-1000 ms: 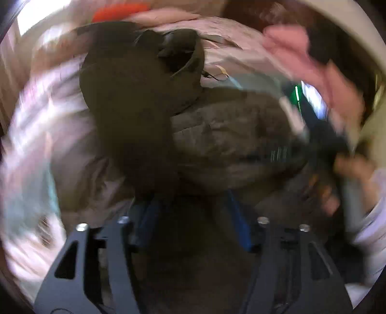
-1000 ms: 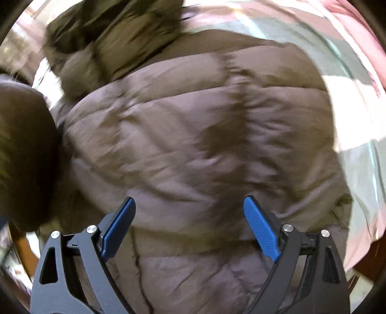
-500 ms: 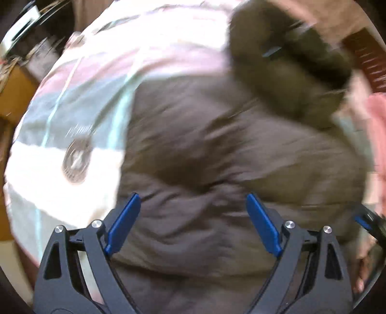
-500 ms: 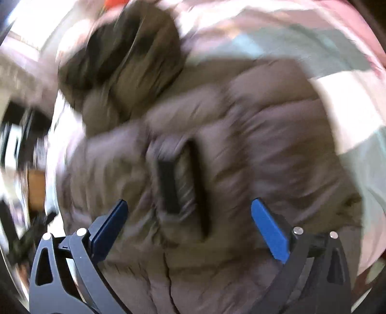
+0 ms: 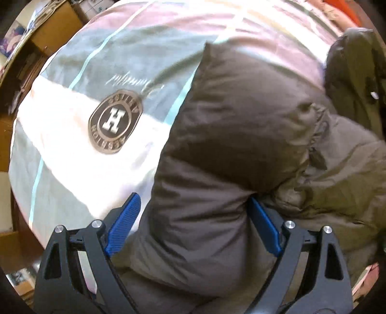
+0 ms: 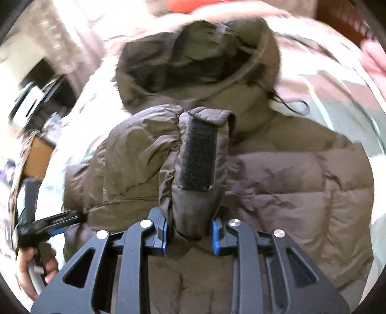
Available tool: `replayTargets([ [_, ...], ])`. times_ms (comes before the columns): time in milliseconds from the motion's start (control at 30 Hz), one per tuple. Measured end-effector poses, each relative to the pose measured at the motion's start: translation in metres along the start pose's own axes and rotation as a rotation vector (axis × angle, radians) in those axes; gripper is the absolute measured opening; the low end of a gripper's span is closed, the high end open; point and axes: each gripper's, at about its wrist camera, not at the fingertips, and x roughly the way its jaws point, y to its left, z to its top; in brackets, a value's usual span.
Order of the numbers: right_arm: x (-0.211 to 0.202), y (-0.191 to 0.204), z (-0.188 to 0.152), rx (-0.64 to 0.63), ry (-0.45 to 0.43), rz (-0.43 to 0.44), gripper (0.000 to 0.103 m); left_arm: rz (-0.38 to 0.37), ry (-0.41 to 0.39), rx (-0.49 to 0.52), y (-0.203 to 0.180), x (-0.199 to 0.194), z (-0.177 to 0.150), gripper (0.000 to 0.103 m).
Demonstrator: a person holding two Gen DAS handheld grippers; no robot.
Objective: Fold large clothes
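Observation:
A brown puffer jacket (image 6: 289,183) with a hood (image 6: 200,60) lies on a bed. My right gripper (image 6: 189,235) is shut on the jacket's sleeve cuff (image 6: 196,154), whose black velcro strip faces the camera, and holds it up over the jacket's body. In the left wrist view the sleeve (image 5: 217,149) runs between the blue pads (image 5: 123,227) of my left gripper (image 5: 193,227), whose jaws stand wide apart. The left gripper also shows in the right wrist view (image 6: 55,224), at the jacket's left edge.
The bed has a striped quilt (image 5: 72,149) in pink, grey-green and white with a round badge (image 5: 115,123). Cardboard boxes (image 5: 55,26) and clutter stand beyond the bed's left side. Something orange (image 6: 193,4) lies past the hood.
My right gripper has shut on the sleeve cuff and lifted it over the jacket. My left gripper has opened and swung to the sleeve at the jacket's left side.

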Motion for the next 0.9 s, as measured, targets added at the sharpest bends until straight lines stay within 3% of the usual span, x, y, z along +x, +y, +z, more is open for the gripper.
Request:
replayTargets([
  [67,0.026,-0.019,-0.002,0.089,0.126,-0.021,0.046,-0.004,-0.018,0.025,-0.002,-0.008,0.000,0.090],
  [133,0.033,-0.032,-0.003,0.150,0.172,-0.020,0.065,-0.029,-0.042,0.039,-0.004,-0.019,-0.001,0.090],
  [233,0.005,-0.039,0.000,0.198,0.042,-0.040,0.066,-0.076,-0.127,0.064,-0.009,-0.045,-0.004,0.090],
  [333,-0.019,-0.016,0.010,0.102,-0.143,-0.037,0.066,-0.042,-0.219,0.129,-0.024,-0.063,-0.010,0.090],
  [400,-0.019,0.005,0.014,0.021,-0.169,0.042,0.064,-0.056,-0.194,0.193,-0.038,-0.054,-0.016,0.074],
  [433,-0.011,0.016,0.013,-0.021,-0.147,0.058,0.059,-0.060,-0.162,0.214,-0.047,-0.049,-0.021,0.070],
  [467,-0.005,0.017,0.011,-0.045,-0.114,0.039,0.056,-0.057,-0.080,0.240,-0.052,-0.033,-0.023,0.066],
  [533,0.028,0.023,-0.001,-0.079,0.013,-0.058,0.055,-0.019,0.012,0.252,-0.055,-0.004,-0.026,0.067],
  [600,0.061,0.015,-0.011,-0.061,0.133,-0.103,0.056,0.000,0.011,0.256,-0.055,0.004,-0.026,0.070],
  [767,0.070,0.020,-0.016,-0.106,0.156,-0.132,0.059,0.062,0.006,0.310,-0.062,0.004,-0.025,0.071],
  [833,0.062,0.014,-0.014,-0.065,0.174,-0.092,0.061,0.041,0.002,0.315,-0.062,-0.005,-0.024,0.070],
  [900,0.048,0.005,-0.012,-0.002,0.184,-0.026,0.062,-0.031,0.011,0.305,-0.055,-0.018,-0.023,0.074],
])
